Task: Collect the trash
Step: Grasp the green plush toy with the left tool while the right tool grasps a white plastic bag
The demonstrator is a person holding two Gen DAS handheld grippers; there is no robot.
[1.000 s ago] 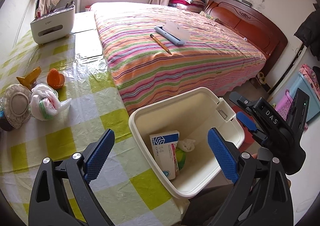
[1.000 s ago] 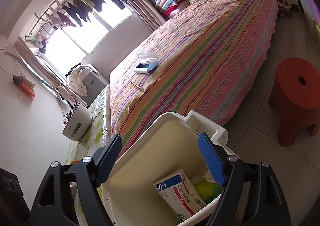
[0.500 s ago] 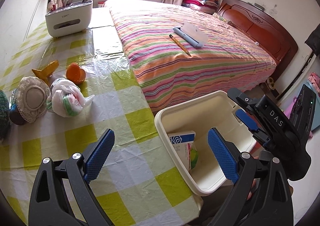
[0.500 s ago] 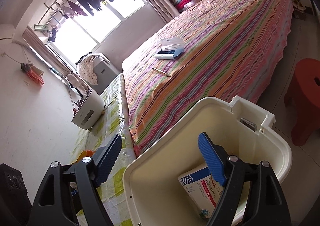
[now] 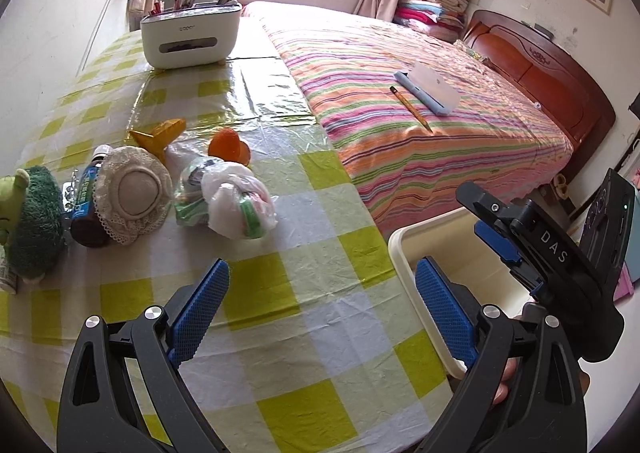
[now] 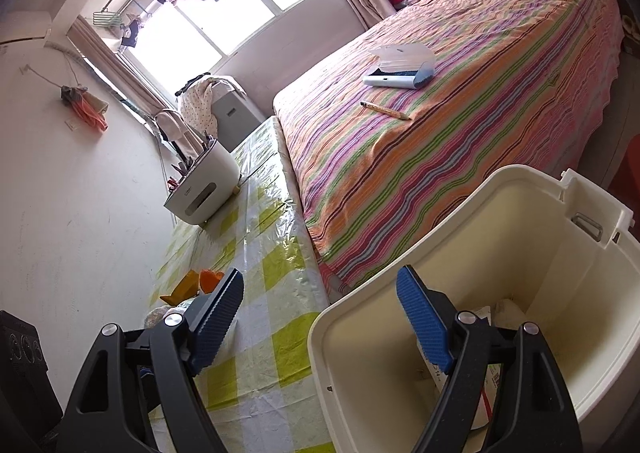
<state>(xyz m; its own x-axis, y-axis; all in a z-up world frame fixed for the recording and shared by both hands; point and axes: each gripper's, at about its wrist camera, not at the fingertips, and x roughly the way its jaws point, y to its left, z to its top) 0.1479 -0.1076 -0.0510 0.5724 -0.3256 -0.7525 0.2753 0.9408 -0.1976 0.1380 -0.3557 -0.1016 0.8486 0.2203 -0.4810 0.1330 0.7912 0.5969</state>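
One bed (image 5: pixel 432 109) under a striped cover fills the right half of the left wrist view; on it lie one pale blue case (image 5: pixel 430 91) with its lid raised and one pencil (image 5: pixel 411 109), near each other but apart. One table (image 5: pixel 280 313) in a yellow-and-white checked cloth under clear film stands against the bed's side. One cream trash bin (image 6: pixel 472 237), open at the top, sits just beside the table's corner; the right wrist view shows one printed carton (image 6: pixel 490 377) in its bottom, its lettering too hidden to read. One white organiser box (image 5: pixel 191 35) stands at the table's far end, with small grey lettering on its front that cannot be made out and pens standing in its top.

Nearer on the table: one green plush toy (image 5: pixel 34 225), one lace-edged round cap (image 5: pixel 132 193) leaning on one dark bottle (image 5: pixel 86 205) with a blue label (text unreadable), one knotted plastic bag of trash (image 5: pixel 228 205), one yellow funnel-like piece (image 5: pixel 158 135) and one orange cup-like piece (image 5: pixel 228 145).

Left gripper (image 5: pixel 322 307): both blue pads spread wide over the cloth, nothing between them. Right gripper (image 6: pixel 320 319): likewise spread and empty, over the bin's rim; its body reads "DAS" in the left wrist view.
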